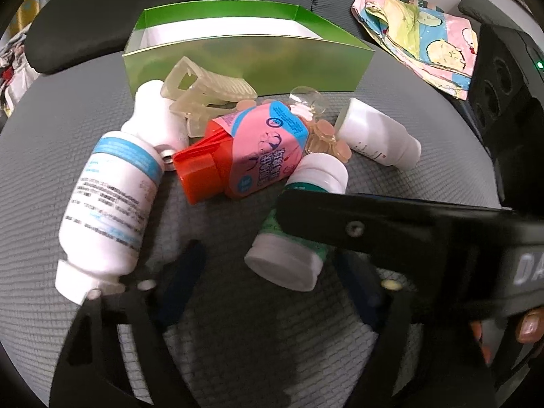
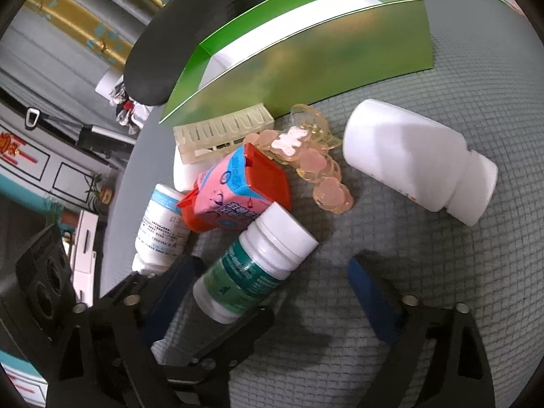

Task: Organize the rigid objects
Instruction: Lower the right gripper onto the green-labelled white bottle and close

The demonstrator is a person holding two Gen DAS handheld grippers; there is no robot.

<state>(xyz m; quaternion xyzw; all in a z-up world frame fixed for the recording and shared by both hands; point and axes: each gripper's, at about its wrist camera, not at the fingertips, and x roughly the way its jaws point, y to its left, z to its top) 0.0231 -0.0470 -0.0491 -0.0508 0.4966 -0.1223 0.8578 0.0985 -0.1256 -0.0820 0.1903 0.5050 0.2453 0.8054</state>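
A small white bottle with a green label [image 1: 289, 248] [image 2: 251, 272] lies on the grey mesh seat [image 1: 238, 323]. It sits between the blue pads of my left gripper [image 1: 268, 255], with a gap on each side. My right gripper [image 2: 272, 265] also straddles it, open: the bottle rests near the left pad [image 2: 176, 285], far from the other. One right gripper finger [image 1: 357, 221] crosses the bottle's middle. Around it lie a blue-labelled white bottle [image 1: 112, 197], a red-and-pink pack [image 1: 251, 156], a plain white bottle [image 1: 377, 132], a clear claw clip [image 1: 204, 98] and a pink bear clip [image 2: 312, 163].
An open green box [image 1: 244, 57] [image 2: 306, 57] stands just behind the pile. A patterned cloth [image 1: 418, 34] lies at the back right. Black armrests [image 1: 102, 10] [image 2: 180, 37] border the seat. A person's fingers [image 1: 530, 326] hold the right gripper.
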